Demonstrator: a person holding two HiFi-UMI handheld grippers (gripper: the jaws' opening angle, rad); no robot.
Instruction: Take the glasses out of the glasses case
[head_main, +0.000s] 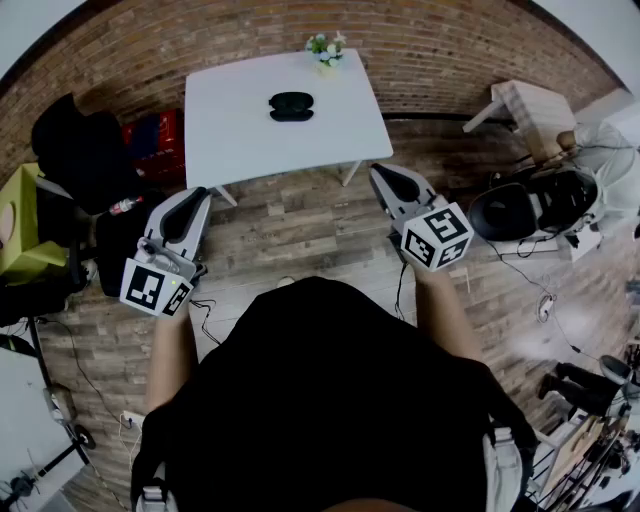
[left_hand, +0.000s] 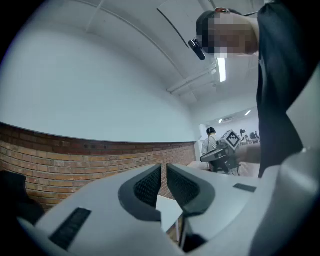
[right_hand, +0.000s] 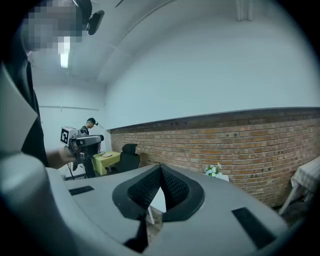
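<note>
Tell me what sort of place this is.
Likely an indoor workroom or recording lab: a brick wall, a white table bearing a glasses case, and cables trailing across the wood floor.

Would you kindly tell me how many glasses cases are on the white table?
1. The dark glasses case lies near the middle of the white table, toward its far edge. No other shows on the tabletop.

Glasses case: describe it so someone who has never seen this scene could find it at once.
A white table stands by the brick wall. The glasses case lies shut near the table's middle. It is dark and oval, unlike the only other thing on the table, a small bunch of flowers at the far edge.
</note>
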